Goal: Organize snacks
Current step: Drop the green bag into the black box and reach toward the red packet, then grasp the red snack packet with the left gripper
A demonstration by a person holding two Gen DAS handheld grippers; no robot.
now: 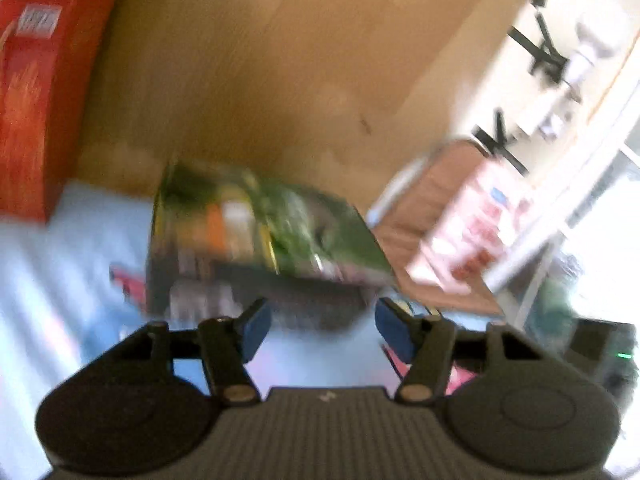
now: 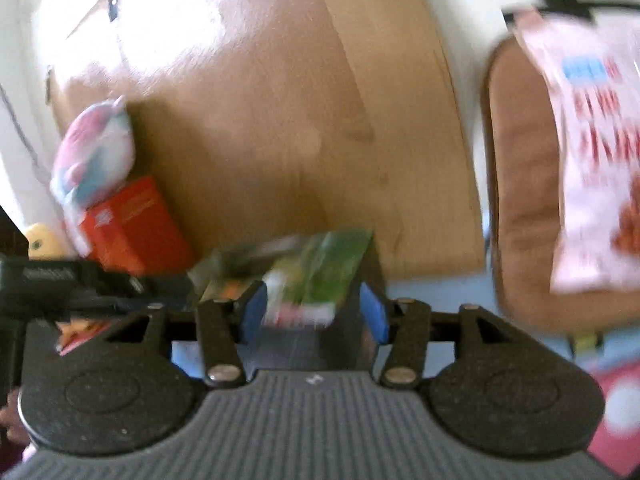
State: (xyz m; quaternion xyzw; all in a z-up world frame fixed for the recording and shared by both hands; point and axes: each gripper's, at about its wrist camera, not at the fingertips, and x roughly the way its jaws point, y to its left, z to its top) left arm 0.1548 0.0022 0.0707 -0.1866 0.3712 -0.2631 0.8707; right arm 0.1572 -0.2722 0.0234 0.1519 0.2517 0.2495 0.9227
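Observation:
Both views are motion-blurred. A green snack box point(image 1: 256, 236) stands on the light blue cloth point(image 1: 80, 248) just ahead of my left gripper point(image 1: 320, 328), which is open and empty. In the right wrist view the same green box point(image 2: 316, 276) sits between the blue pads point(image 2: 252, 312) of my right gripper point(image 2: 312, 312); the jaws stand at its two sides, seemingly closed on it. A red box point(image 1: 40, 92) stands at the left, also in the right wrist view point(image 2: 132, 224). A pink-and-white snack bag point(image 2: 592, 152) lies in a brown basket point(image 2: 520, 184) at the right.
A large cardboard sheet point(image 1: 280, 72) rises behind the snacks. A round pink-and-teal bag point(image 2: 96, 152) rests on the red box, with a yellow item point(image 2: 40, 240) beside it. The basket with the pink bag point(image 1: 472, 232) also shows at the left view's right side.

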